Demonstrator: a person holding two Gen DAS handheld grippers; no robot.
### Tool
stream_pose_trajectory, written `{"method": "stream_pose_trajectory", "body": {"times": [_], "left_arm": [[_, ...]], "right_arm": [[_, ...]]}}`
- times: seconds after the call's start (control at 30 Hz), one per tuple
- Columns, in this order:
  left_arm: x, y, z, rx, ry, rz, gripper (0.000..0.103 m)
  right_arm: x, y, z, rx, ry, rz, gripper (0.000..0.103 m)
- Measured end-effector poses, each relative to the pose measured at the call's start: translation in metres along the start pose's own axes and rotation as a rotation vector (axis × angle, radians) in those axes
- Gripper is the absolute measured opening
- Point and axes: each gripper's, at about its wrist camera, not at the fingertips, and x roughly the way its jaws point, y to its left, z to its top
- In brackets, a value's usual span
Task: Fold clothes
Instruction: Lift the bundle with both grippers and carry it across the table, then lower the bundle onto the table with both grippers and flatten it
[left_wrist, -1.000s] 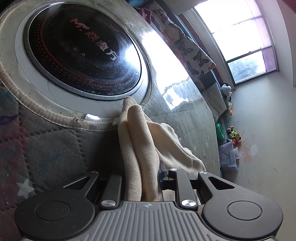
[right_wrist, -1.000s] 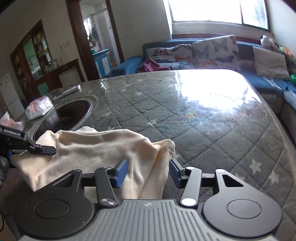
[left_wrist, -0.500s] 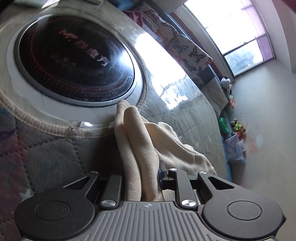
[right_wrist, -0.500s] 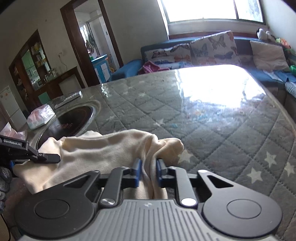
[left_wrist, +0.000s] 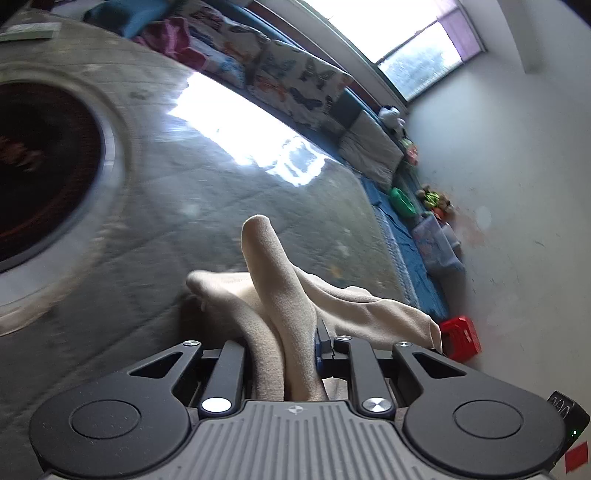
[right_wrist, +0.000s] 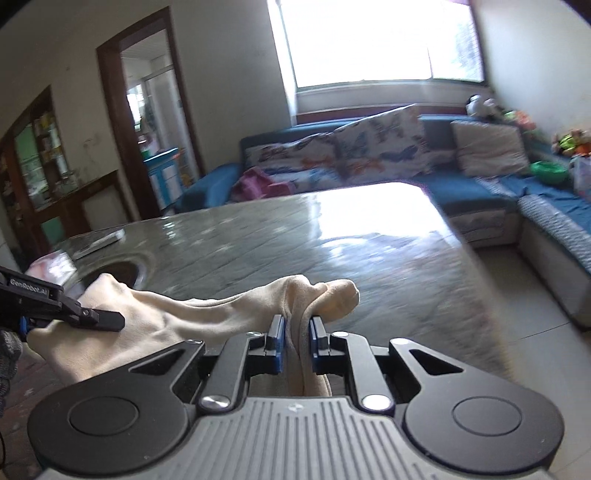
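A cream-coloured garment (right_wrist: 192, 314) hangs stretched between both grippers, above the quilted grey table cover (right_wrist: 258, 236). My right gripper (right_wrist: 297, 334) is shut on one bunched edge of it, and folds of cloth bulge out past the blue pads. The left gripper (right_wrist: 62, 312) shows at the left edge of the right wrist view, clamped on the garment's other end. In the left wrist view the left gripper (left_wrist: 284, 343) is shut on a thick roll of the cream garment (left_wrist: 280, 280), which sticks up between its fingers.
A round black induction hob (left_wrist: 40, 166) is set into the table at the left. A blue sofa (right_wrist: 498, 184) with butterfly cushions (right_wrist: 369, 144) runs behind and along the right. A red box (left_wrist: 460, 338) sits on the floor by the wall. A doorway (right_wrist: 147, 122) opens at the back left.
The right gripper closed on the garment's edge. Both grippers then rose and swung away from the hob, lifting the cloth off the table and stretching it between them.
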Motion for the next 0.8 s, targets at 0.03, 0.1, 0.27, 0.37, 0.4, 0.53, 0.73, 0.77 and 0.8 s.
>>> {"method": "stream_pose_trajectory", "body": {"times": [0.03, 0.1, 0.27, 0.37, 0.4, 0.53, 0.73, 0.77, 0.8], "left_arm": [[0.008, -0.009, 0.0, 0.016, 0.008, -0.013, 0.018], [0.022, -0.027, 0.001, 0.045, 0.028, -0.037, 0.018], [0.055, -0.06, -0.002, 0.084, 0.072, -0.085, 0.018], [0.072, -0.071, -0.01, 0.115, 0.103, -0.091, 0.018], [0.076, -0.071, -0.013, 0.124, 0.118, -0.082, 0.018], [0.094, -0.072, -0.028, 0.158, 0.179, -0.048, 0.018], [0.094, -0.063, -0.038, 0.183, 0.212, 0.013, 0.025], [0.092, -0.062, -0.038, 0.191, 0.208, 0.021, 0.026], [0.09, -0.062, -0.038, 0.198, 0.199, 0.032, 0.03]], "right_arm": [[-0.004, -0.007, 0.003, 0.001, -0.008, -0.022, 0.012], [-0.01, -0.018, 0.006, 0.004, -0.019, -0.057, 0.012], [-0.028, -0.055, 0.015, 0.011, -0.042, -0.175, 0.012], [-0.033, -0.076, 0.012, 0.02, -0.035, -0.227, 0.012], [-0.033, -0.082, 0.01, 0.027, -0.029, -0.238, 0.012], [-0.027, -0.105, -0.008, 0.066, 0.025, -0.273, 0.012], [-0.013, -0.12, -0.035, 0.102, 0.113, -0.29, 0.014], [-0.013, -0.12, -0.035, 0.097, 0.118, -0.29, 0.016], [-0.013, -0.119, -0.035, 0.089, 0.121, -0.294, 0.017]]}}
